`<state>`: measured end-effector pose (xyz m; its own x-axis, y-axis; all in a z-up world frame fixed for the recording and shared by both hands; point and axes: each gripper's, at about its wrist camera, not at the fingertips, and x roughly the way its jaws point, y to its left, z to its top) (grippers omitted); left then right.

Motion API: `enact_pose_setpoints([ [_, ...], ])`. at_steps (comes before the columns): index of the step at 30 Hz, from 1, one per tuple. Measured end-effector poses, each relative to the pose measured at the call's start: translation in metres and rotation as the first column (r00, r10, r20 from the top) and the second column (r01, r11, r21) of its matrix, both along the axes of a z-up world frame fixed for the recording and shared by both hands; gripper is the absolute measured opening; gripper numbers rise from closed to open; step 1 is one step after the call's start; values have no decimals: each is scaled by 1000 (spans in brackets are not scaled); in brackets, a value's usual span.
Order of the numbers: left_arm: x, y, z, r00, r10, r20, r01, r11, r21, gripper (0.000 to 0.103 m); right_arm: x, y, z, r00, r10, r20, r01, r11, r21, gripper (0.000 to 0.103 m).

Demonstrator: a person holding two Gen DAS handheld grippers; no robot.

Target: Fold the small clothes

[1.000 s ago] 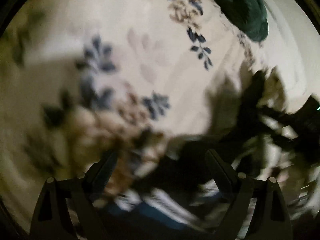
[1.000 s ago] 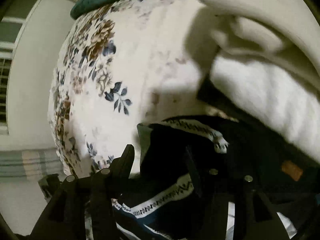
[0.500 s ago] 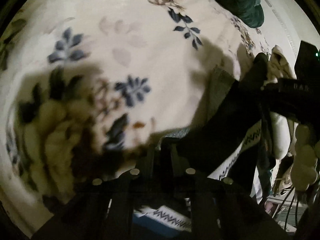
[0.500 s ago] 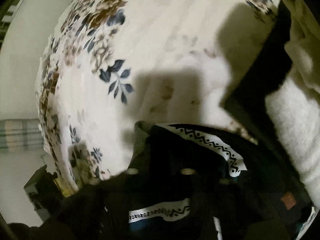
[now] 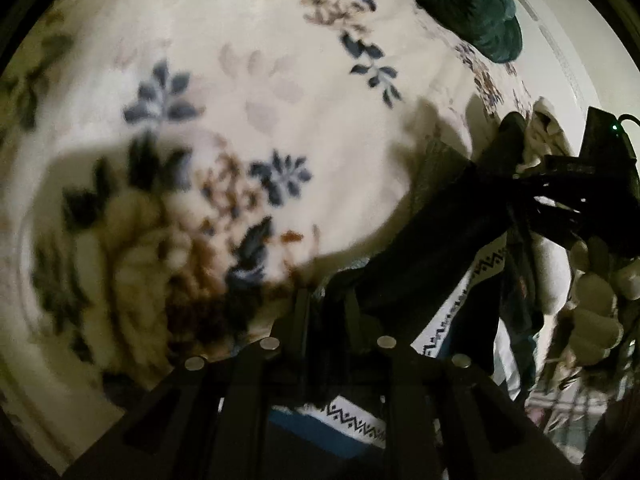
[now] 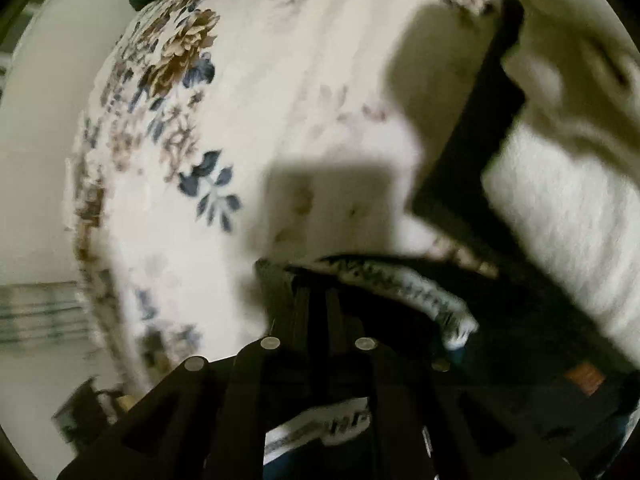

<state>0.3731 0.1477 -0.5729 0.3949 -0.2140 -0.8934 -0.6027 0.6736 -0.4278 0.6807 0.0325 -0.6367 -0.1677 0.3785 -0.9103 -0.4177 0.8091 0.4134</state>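
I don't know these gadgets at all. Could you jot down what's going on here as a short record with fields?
Surface: cream floral bedspread
Garment: dark garment with a white zigzag band, lifted partly off the bedspread
Left gripper: jaws close together, pinching the garment's edge
Right gripper: jaws close together, pinching the same garment
Other items: green cloth at the far end; white fluffy blanket on the right in the right view
Image quality: dim, with motion blur
Fold progress: cannot tell; garment looks bunched, not flat
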Motion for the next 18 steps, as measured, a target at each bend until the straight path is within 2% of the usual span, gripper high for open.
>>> enact_pose_setpoints([
  [2,-2,0,13,1000,-7,-15,8,998,55,23,0,-20,14,999,-43,-17,43,998,35,44],
  [4,-5,0,20,1000,-13,0,13,999,48,35,-4,-46,29,998,-67,-15,67,995,67,47],
  [5,-8,0,22,1000,-14,7,13,1000,25,49,-8,-62,35,997,-75,-17,76,995,66,47],
  [6,-10,0,21,1000,-12,16,11,1000,5,54,-12,-74,37,997,-77,-16,78,995,58,47],
  [9,-14,-8,14,1000,-9,13,10,997,-70,54,-28,-114,35,998,-68,-1,68,997,-19,47],
  [12,-14,-24,5,1000,-24,7,25,994,-104,54,-44,-144,18,999,-52,-12,50,994,-99,47],
  [14,-9,-37,0,999,-37,6,38,994,-99,54,-55,-156,6,999,-33,-24,29,991,-128,47],
  [18,5,-51,-15,999,-51,-13,51,998,-42,52,-69,-160,-15,1000,19,-18,-22,989,-144,47],
])
